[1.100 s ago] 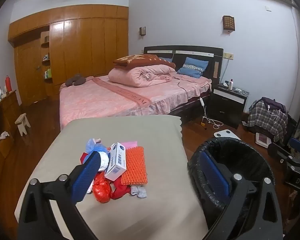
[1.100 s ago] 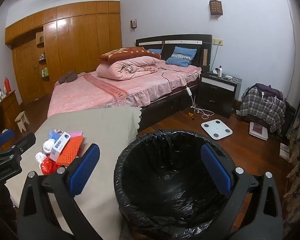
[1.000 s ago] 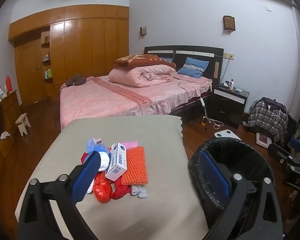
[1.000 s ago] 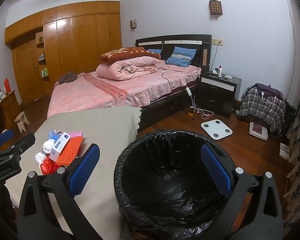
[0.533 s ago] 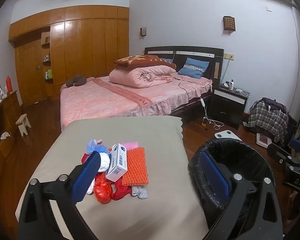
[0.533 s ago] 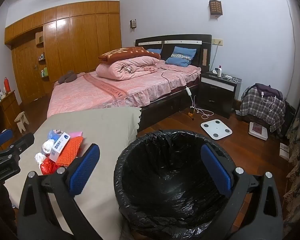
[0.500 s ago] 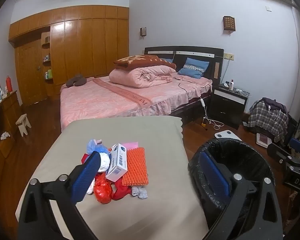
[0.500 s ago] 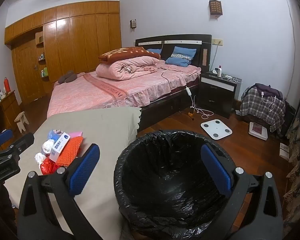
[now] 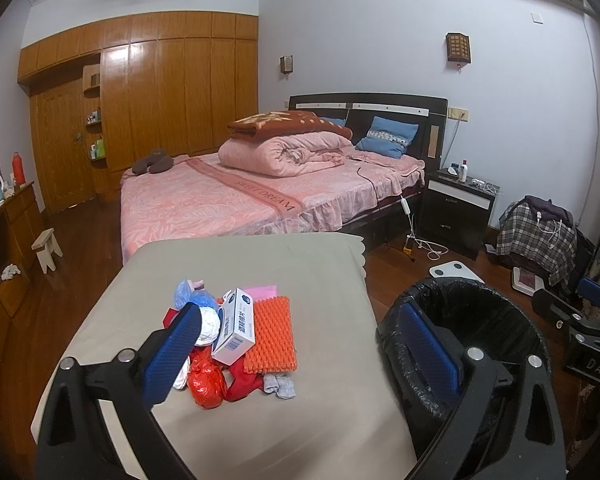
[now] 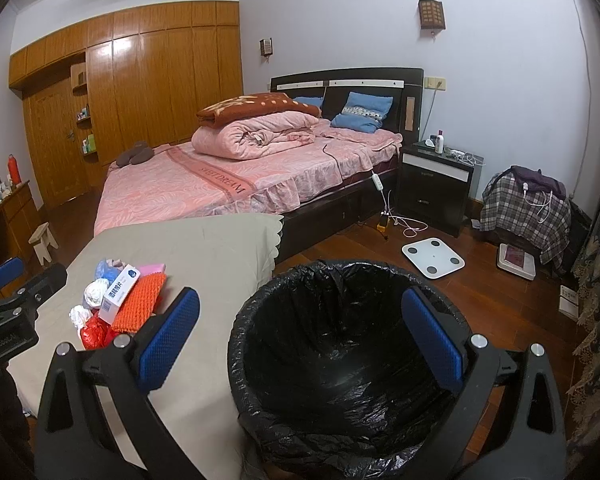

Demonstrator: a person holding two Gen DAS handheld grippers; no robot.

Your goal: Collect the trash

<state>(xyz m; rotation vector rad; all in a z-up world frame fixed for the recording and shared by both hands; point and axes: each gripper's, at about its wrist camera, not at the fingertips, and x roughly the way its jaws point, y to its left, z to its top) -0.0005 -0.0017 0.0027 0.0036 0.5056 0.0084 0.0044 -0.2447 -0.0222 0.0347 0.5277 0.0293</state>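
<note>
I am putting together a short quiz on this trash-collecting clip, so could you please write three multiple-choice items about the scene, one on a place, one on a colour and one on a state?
1. Where does the trash pile lie?
A. on the cloth-covered table
B. on the pink bed
C. inside the bin

2. What colour is the liner of the bin?
A. white
B. black
C. blue

3. What state are the left gripper and right gripper in?
A. both shut on trash
B. left shut, right open
C. both open and holding nothing

Answers:
1 A, since the white box, the orange ridged pad and the red wrapper rest on the table beside the bin.
2 B, as a black bag lines it and folds over the rim.
3 C, as each pair of blue pads stands wide apart with nothing between them.
</note>
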